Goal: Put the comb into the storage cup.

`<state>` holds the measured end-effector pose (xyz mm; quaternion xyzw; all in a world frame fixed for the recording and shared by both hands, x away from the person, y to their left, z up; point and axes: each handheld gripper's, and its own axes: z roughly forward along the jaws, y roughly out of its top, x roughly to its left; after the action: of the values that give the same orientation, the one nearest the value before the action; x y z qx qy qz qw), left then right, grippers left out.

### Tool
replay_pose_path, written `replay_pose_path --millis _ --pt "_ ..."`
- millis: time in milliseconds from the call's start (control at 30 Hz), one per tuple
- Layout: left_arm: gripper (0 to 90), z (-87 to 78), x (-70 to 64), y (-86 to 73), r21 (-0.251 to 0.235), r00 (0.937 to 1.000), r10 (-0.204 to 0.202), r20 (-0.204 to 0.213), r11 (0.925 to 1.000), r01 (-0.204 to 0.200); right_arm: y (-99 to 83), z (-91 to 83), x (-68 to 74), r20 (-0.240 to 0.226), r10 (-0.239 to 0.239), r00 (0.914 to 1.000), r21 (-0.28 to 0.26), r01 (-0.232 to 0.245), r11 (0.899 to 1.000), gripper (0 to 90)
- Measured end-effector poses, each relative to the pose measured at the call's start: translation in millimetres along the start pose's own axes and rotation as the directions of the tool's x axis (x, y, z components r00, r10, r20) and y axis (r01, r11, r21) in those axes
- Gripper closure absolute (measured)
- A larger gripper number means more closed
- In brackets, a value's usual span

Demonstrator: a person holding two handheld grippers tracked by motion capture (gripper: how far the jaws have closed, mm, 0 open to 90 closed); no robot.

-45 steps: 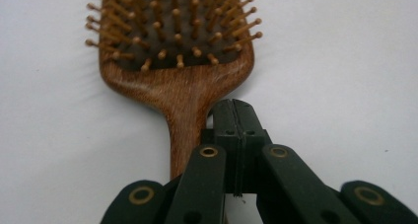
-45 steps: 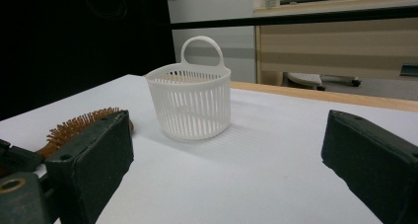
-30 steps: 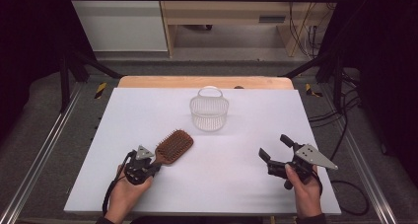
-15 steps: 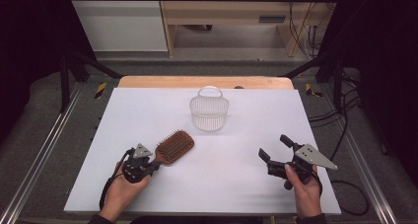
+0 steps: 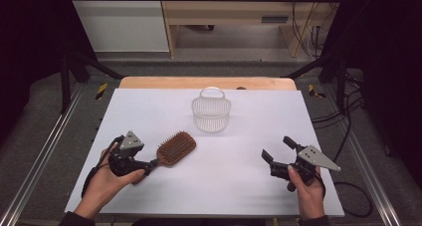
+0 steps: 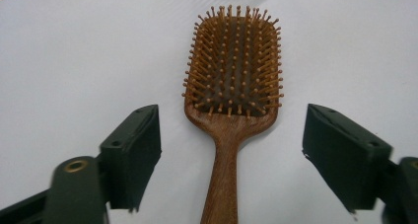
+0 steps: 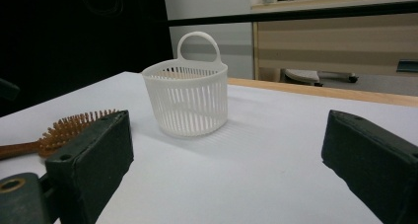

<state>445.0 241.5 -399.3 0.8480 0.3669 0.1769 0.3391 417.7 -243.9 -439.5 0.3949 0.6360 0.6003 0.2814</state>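
Your left gripper (image 6: 231, 150) is spread wide with the wooden hairbrush (image 6: 230, 86) handle lying between its jaws, untouched, bristles up at the near left of the table (image 5: 149, 111). Your right gripper (image 5: 279, 149) hangs wide too, near right. The white basket (image 5: 211, 111) stands farther back, centre.

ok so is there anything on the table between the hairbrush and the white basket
Nothing: in the high view the stretch of white table between the wooden hairbrush and the white slatted basket is bare. The right gripper view shows the same gap.
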Motion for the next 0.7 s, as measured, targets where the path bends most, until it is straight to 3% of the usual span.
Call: replay_pose_path --millis 33,67,100,133,200,233,333,433,467,500,533,700 --pt "20.5 0.0 0.0 0.0 0.0 1.0 0.0 0.0 1.0 0.0 0.0 0.0 0.0 0.0 0.0 1.0 0.0 0.0 1.0 5.8" --pt "12.2 -0.3 1.2 0.9 -0.004 0.9999 0.009 0.006 0.9999 -0.009 0.0 0.0 0.2 0.001 -0.002 1.0 -0.001 0.002 1.0 5.8" --pt "12.2 0.5 1.6 1.3 0.0 0.9999 0.013 0.01 0.9999 -0.013 0.0 0.0 0.2 0.001 -0.002 1.0 -0.001 0.002 1.0 5.8" --pt "5.1 2.0 2.5 1.9 0.011 0.9997 0.015 0.02 0.9998 -0.016 -0.2 0.1 0.3 0.001 -0.003 1.0 0.001 0.003 1.0 5.8" --pt "5.0 8.6 5.8 0.9 0.021 0.998 0.015 0.061 0.9997 -0.016 -0.5 0.3 0.2 0.002 -0.002 1.0 0.005 0.002 1.0 5.8" --pt "5.4 8.6 5.8 0.9 0.021 0.998 0.015 0.061 0.9997 -0.016 -0.5 0.3 0.2 0.002 -0.002 1.0 0.005 0.002 1.0 5.8" --pt "6.2 21.8 10.0 -1.8 0.087 0.9968 -0.028 0.075 0.996 0.021 -1.0 0.9 -0.1 0.002 -0.004 1.0 0.006 0.004 1.0 5.8" --pt "10.5 28.5 10.7 -3.5 0.129 0.9946 -0.042 0.095 0.9912 0.03 -1.2 1.1 -0.2 0.001 -0.004 1.0 0.008 0.004 1.0 5.8" --pt "12.4 35.9 11.1 -5.8 0.169 0.9949 -0.026 0.098 0.9855 0.009 -1.4 1.4 0.0 0.001 -0.002 1.0 0.008 0.002 1.0 5.8" --pt "12.3 35.9 11.1 -5.8 0.169 0.9949 -0.026 0.098 0.9855 0.009 -1.4 1.4 0.0 0.001 -0.002 1.0 0.008 0.002 1.0 5.8" --pt "12.3 42.0 11.1 -8.5 0.195 0.9965 -0.011 0.083 0.9808 -0.006 -1.6 1.6 0.1 0.001 -0.002 1.0 0.011 0.002 1.0 5.8" --pt "17.1 48.2 11.8 -10.0 0.224 0.9974 -0.008 0.072 0.9747 -0.008 -1.7 1.8 0.3 0.0 -0.005 1.0 0.013 0.005 1.0 5.8"
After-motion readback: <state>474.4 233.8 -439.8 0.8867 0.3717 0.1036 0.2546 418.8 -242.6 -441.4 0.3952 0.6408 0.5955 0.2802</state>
